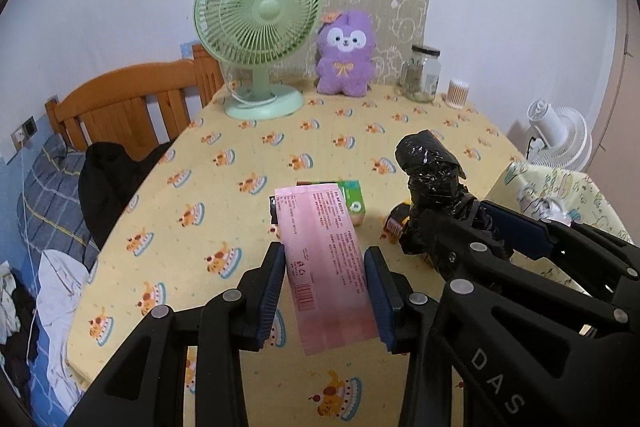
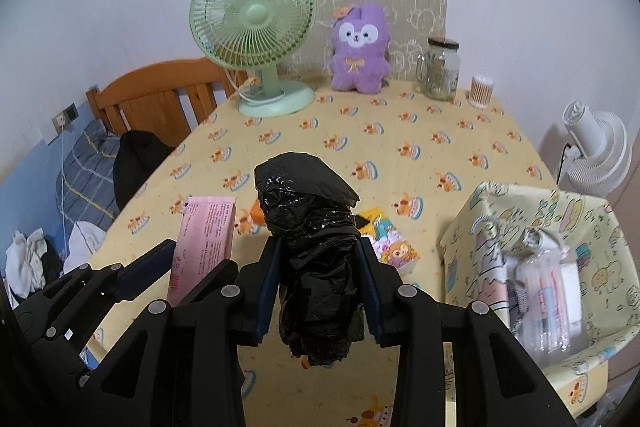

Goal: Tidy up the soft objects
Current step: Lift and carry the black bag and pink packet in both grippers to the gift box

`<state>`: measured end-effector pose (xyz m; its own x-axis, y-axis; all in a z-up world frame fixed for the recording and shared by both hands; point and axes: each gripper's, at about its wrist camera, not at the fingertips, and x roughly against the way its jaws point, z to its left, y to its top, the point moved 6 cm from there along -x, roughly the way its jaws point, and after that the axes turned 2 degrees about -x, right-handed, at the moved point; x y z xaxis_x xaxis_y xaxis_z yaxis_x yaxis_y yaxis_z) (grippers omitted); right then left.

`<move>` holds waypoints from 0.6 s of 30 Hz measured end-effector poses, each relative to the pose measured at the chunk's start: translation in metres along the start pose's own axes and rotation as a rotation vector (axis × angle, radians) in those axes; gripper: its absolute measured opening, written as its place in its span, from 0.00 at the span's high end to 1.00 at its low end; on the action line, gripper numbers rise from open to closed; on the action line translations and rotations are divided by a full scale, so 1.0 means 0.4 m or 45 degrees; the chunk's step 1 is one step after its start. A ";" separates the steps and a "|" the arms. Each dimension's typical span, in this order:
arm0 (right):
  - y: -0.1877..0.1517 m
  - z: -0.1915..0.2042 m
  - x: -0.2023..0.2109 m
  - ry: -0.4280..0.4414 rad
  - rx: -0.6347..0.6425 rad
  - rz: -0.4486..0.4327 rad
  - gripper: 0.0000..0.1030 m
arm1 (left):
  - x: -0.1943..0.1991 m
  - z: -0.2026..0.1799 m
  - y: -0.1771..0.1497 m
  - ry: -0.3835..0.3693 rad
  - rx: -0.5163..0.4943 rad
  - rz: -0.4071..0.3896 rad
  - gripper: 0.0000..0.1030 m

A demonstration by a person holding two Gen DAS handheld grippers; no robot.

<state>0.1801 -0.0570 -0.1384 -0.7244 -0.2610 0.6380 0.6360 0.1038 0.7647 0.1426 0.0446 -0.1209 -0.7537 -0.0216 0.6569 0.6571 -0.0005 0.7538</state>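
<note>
**Two soft packs in hand, fabric bin waiting at the right edge**

My left claw is clamped on the pink pack, one pad on each long side, and holds it lifted over the near part of the surface. My right claw is squeezed onto the black plastic bundle, which stands upright between the pads and bulges out above and below them. Both claws sit close together, the left just beside the right, both pointing forward toward the far edge and tilted slightly down.

As I judge it, the step in hand is carrying these two to the fabric bin at the right edge, which already holds some packs. To do it well I should keep each squeeze steady, since both things give under pressure and could slip. I should move the right claw first so the two do not collide, lower each thing inside the bin's wall before releasing, and avoid snagging the soft rim.

More packs lie on the surface beneath the claws: a green box and a cartoon-printed pack. At the far edge stand a green fan, a purple plush and a glass jar.
</note>
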 end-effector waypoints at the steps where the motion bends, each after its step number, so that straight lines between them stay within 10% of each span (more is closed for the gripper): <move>1: 0.004 0.001 0.007 -0.001 0.001 -0.006 0.61 | 0.006 0.000 0.004 0.000 0.000 -0.006 0.60; 18: 0.071 -0.010 0.101 -0.006 0.010 -0.120 0.61 | 0.082 -0.025 0.071 0.001 -0.016 -0.120 0.60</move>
<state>0.1699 -0.0686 -0.0913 -0.7822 -0.2658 0.5635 0.5629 0.0864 0.8220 0.1368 0.0338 -0.0780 -0.8122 -0.0220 0.5829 0.5832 -0.0148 0.8122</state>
